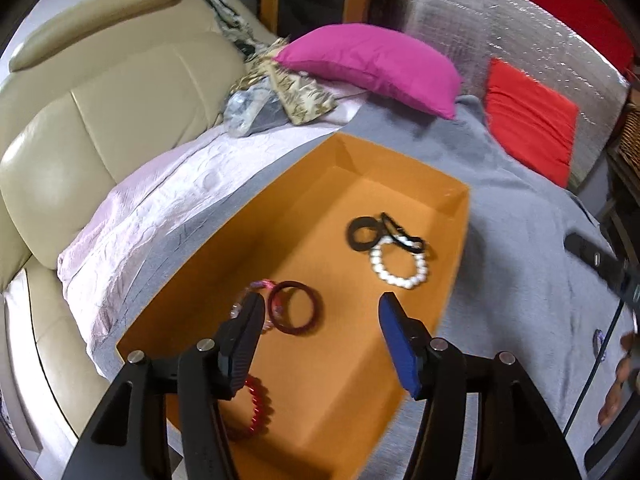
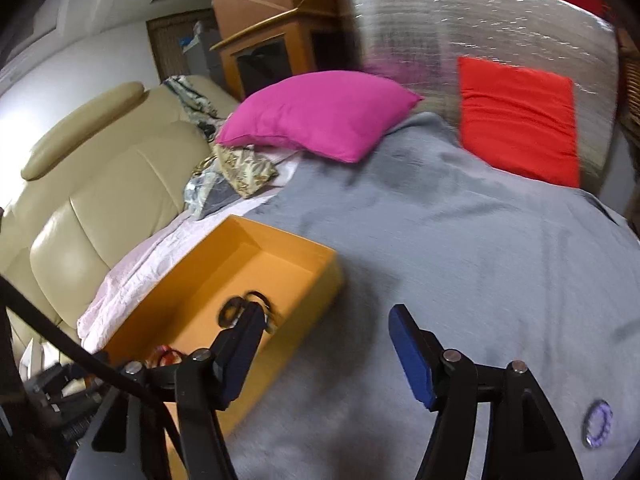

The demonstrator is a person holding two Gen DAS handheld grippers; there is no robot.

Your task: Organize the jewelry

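An open orange box lies on a grey blanket. In it lie a dark red bangle, a white bead bracelet, black rings, a red coil bracelet and a pink beaded piece partly behind my finger. My left gripper is open and empty above the box. My right gripper is open and empty over the blanket, right of the box. A purple bead bracelet lies on the blanket at lower right.
A magenta pillow and a red cushion lie at the back against a silver foil panel. A beige leather sofa is on the left, with a pale pink sheet beside the box. A wooden cabinet stands behind.
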